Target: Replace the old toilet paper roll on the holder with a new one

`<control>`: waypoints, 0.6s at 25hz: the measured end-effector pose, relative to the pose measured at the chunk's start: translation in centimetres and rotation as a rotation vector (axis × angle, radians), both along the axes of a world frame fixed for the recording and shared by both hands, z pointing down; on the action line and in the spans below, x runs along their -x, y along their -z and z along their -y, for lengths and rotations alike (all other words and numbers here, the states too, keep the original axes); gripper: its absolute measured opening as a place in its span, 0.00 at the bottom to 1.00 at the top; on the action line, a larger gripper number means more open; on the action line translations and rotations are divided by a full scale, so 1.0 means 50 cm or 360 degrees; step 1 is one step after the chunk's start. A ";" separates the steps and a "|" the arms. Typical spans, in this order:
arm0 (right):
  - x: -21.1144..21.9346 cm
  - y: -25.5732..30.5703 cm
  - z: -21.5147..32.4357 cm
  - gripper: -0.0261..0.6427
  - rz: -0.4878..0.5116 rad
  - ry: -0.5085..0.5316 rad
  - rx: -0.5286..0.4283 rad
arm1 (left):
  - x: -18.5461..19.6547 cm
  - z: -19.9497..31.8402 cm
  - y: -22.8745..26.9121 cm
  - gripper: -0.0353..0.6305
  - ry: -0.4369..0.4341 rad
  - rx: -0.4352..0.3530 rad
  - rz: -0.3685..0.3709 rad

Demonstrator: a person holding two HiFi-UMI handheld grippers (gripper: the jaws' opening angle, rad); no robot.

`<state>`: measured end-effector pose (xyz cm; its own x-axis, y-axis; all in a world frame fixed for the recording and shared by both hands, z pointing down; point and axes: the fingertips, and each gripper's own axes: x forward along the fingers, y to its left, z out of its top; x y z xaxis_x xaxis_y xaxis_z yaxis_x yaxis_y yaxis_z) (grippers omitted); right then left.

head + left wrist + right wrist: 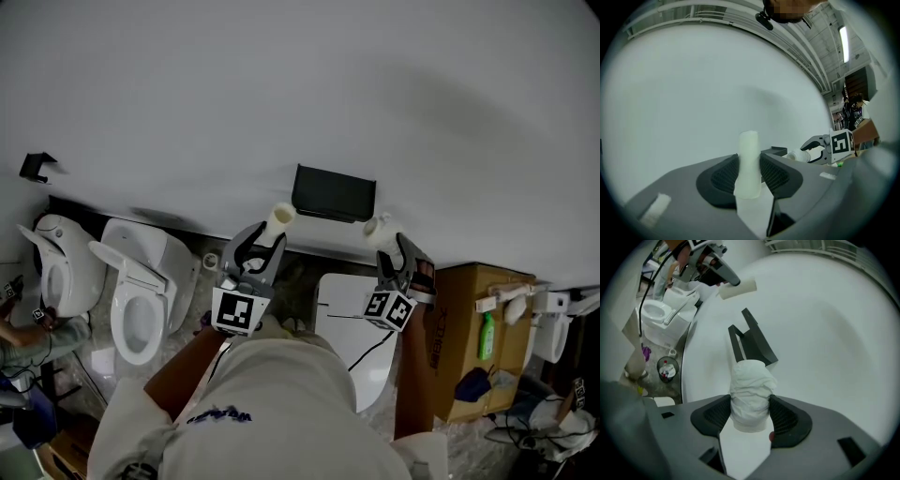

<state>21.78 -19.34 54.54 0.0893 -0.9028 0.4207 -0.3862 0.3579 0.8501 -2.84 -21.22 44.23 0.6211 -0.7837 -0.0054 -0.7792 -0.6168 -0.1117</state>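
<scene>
A black holder [335, 192] is fixed to the white wall, with no roll on it that I can see. My left gripper [266, 236] is shut on a bare cream cardboard tube [279, 218], held just left of the holder. In the left gripper view the tube [747, 164] stands upright between the pads. My right gripper [391, 246] is shut on a small white paper roll [377, 228], just right of the holder. In the right gripper view that roll [750, 394] looks crumpled, and the holder [752, 341] lies straight ahead of it.
A white toilet [349, 314] stands right below the holder, with two more toilets [141, 291] along the wall to the left. A cardboard box [469, 328] with a green bottle [486, 336] stands at the right. A small bin [667, 369] sits on the floor.
</scene>
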 end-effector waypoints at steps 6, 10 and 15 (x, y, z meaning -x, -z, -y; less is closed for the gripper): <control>0.017 -0.008 0.015 0.44 -0.0329 0.0066 0.0008 | -0.001 -0.009 -0.005 0.28 0.0002 0.0005 -0.0004; 0.028 -0.011 0.028 0.44 -0.0386 0.0108 0.0010 | -0.003 -0.008 -0.007 0.28 0.0010 0.0022 -0.0014; 0.034 -0.016 0.039 0.44 -0.0425 0.0132 0.0013 | 0.004 -0.007 -0.009 0.28 0.0021 0.0019 -0.0004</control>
